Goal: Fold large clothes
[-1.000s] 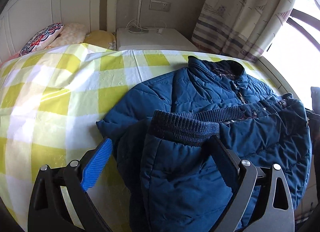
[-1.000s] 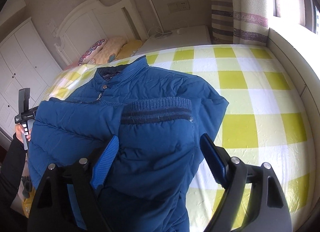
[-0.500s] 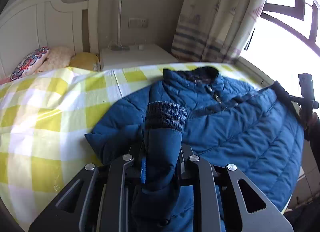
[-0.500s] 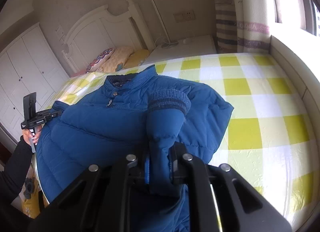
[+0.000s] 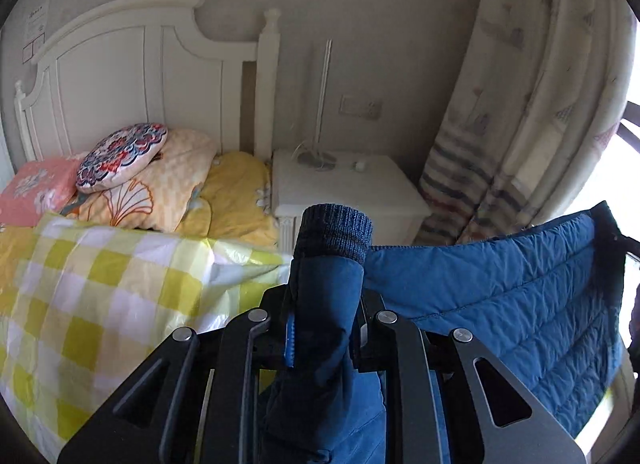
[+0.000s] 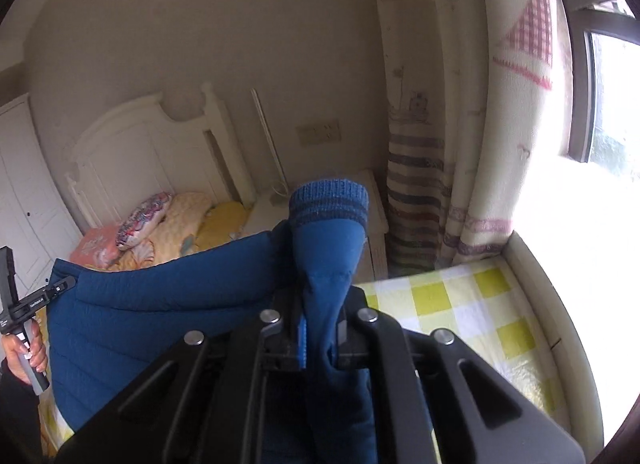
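left gripper (image 5: 324, 340) and right gripper (image 6: 322, 340) each clamp a sleeve (image 5: 326, 304), jacket (image 5: 500, 304) slung crosswise between them, apparently lifted above the bed (image 5: 100, 304).

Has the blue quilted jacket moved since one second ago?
Yes. The blue quilted jacket has risen off the yellow-checked bedspread, hanging level with the white nightstand.

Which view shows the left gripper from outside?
The right wrist view: at its left edge the left gripper shows whole in the hand. The left wrist view gives only its own fingers, shut on a jacket sleeve.
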The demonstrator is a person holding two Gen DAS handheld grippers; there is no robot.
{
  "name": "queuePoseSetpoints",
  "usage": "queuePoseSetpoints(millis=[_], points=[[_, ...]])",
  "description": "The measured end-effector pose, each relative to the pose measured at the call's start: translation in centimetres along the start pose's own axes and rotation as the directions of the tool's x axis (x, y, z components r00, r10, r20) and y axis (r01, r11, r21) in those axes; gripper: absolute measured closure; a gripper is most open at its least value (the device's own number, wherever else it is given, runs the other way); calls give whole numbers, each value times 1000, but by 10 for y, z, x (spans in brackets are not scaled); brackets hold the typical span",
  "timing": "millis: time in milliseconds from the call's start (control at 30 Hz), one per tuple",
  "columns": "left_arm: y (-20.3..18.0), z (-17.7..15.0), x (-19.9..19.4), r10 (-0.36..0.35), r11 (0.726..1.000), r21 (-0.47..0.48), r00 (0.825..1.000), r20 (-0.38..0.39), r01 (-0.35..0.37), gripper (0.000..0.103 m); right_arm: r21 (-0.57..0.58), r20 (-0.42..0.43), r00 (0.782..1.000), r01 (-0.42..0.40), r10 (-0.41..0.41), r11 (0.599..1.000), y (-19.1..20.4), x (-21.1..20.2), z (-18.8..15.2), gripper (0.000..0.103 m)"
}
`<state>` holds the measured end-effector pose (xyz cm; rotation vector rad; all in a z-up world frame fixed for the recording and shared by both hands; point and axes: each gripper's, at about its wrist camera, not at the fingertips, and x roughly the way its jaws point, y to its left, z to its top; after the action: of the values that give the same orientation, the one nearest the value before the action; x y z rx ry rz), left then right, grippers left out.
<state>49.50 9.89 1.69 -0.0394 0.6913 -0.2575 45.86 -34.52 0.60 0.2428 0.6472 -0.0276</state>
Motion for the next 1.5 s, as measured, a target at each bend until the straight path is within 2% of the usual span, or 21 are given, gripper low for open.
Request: queuePoseSetpoints(millis=[100, 133, 167, 267, 433, 533, 600, 633, 733, 800, 833, 867, 900, 967, 1033, 1067, 1133, 1233, 1333, 1433, 1500], points=[[-2, -48, 67, 79, 997, 18, 988, -132, -77, 84, 9, -159, 982, 99, -97, 995, -16, 73, -51, 96], [0, -66, 83, 106, 994, 30, 982, -158, -102, 84, 27, -192, 976, 109, -102, 994, -26, 88, -67, 96], [4, -76, 92, 75, 997, 3, 981, -177, -76, 84, 84, -211, 976, 75, -56, 994, -38, 97, -76, 96], [18, -75, 85, 41, 998, -36, 989, -142, -46, 84, 150, -183, 983, 13, 15, 989, -51, 90, -73, 96], [3, -61, 79, 66, 997, 35, 995, -80, -63, 84, 82, -131, 991, 16, -6, 996, -38, 79, -65, 95], [7, -74, 110, 54, 998, -16, 984, -168, -58, 80, 170, -175, 984, -4, 34, 986, -56, 102, -87, 91], [10, -75, 115, 67, 997, -31, 983, -173, -74, 75, 200, -168, 984, -23, 58, 979, -62, 105, -90, 90], [12, -75, 117, 80, 996, -36, 980, -181, -88, 67, 204, -171, 983, -24, 60, 979, -63, 106, -90, 89], [19, -77, 117, 83, 993, -68, 979, -188, -98, 59, 220, -168, 983, -34, 72, 975, -66, 108, -94, 87], [19, -76, 116, 140, 986, -66, 971, -192, -155, 35, 232, -166, 982, -50, 90, 971, -68, 109, -94, 81], [20, -75, 115, 214, 972, -57, 957, -196, -229, 9, 234, -168, 981, -55, 96, 971, -68, 108, -94, 79], [22, -74, 111, 246, 964, -57, 951, -189, -261, 7, 233, -171, 980, -56, 98, 971, -68, 107, -93, 73], [24, -71, 106, 245, 963, -63, 952, -182, -260, 7, 224, -176, 981, -38, 79, 974, -68, 103, -90, 62], [19, -62, 86, 330, 941, -37, 936, -120, -336, 7, 197, -124, 992, -5, 30, 980, -63, 84, -82, 44], [2, -52, 52, 404, 915, -8, 914, 16, -404, 7, 185, -22, 999, -24, 28, 982, -56, 57, -75, 44], [-10, -49, 37, 395, 919, -5, 916, 76, -395, 7, 163, 14, 999, -41, 39, 986, -47, 46, -71, 43], [-40, -41, 20, 310, 948, 33, 942, 131, -316, 6, 66, 22, 998, -57, 55, 996, -16, 38, -64, 43], [-96, -35, 42, 271, 946, 173, 962, 43, -275, 5, -169, -59, 998, -25, 15, 985, 54, 56, -67, 43], [-125, -42, 77, 282, 934, 237, 959, -35, -266, 5, -329, -137, 990, -16, -31, 944, 106, 84, -78, 45], [-122, -55, 112, 280, 943, 226, 950, -138, -245, 5, -364, -190, 980, -10, -64, 931, 118, 107, -87, 44], [-108, -65, 129, 225, 967, 168, 951, -212, -191, 4, -325, -238, 970, -23, -59, 945, 108, 125, -96, 37]])
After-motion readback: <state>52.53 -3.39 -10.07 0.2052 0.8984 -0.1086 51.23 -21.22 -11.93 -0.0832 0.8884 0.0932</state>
